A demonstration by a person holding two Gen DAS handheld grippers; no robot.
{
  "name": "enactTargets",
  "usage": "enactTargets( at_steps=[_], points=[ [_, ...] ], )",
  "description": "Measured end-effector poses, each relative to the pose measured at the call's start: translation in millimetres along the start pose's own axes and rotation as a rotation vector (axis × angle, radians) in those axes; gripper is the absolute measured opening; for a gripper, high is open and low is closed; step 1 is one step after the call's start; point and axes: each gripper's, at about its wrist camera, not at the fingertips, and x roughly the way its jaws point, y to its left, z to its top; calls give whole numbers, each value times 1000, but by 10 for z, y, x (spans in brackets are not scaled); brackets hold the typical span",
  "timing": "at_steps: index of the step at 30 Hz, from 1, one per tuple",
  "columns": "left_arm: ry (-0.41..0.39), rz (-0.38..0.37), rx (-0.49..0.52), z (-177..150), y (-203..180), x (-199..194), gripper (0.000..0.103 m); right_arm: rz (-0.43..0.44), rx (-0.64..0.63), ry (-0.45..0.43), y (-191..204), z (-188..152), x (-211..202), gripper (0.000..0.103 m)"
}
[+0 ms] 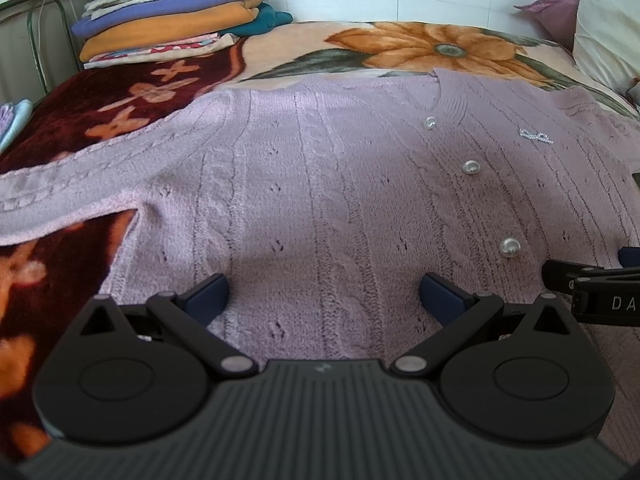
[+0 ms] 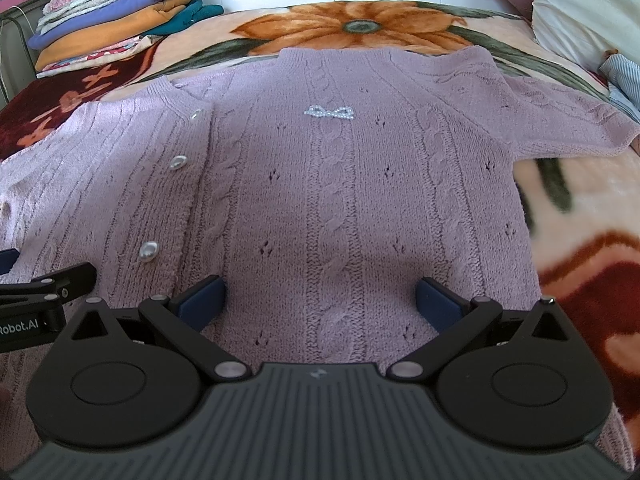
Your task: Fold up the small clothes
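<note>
Left wrist view: left hand-held gripper has its jaws spread wide, nothing between them, low over the hem end of a lilac cable-knit cardigan that lies front-up and flat on the bed, collar away from the cams. Right wrist view shows the same: right hand-held gripper spread, holding nothing, just beside the left one over the lower body. Outward: pearl buttons run up the placket, a small bead bow sits on the chest, left sleeve goes out to the side, right sleeve likewise. Stack of folded clothes at the far corner, well apart. Handling, my guess: knit is soft, limp, stretchy, fairly light; it'll sag and drag on the fleece blanket, not slide. Best grip prob. the ribbed hem corners or sleeve cuffs/shoulder seams, pinching both layers; keep pads off buttons & bow, they could snag or slip.
</note>
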Motion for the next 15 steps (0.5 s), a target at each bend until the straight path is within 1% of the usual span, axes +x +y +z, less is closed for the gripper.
enactTargets(
  at_steps=[8,15],
  points=[
    [19,-3,7,63,0,4,103,-1,0,19,-7,31,22,103],
    [65,-29,-42,207,48,-83,103,81,63,27,-204,176,-98,103]
  ],
)
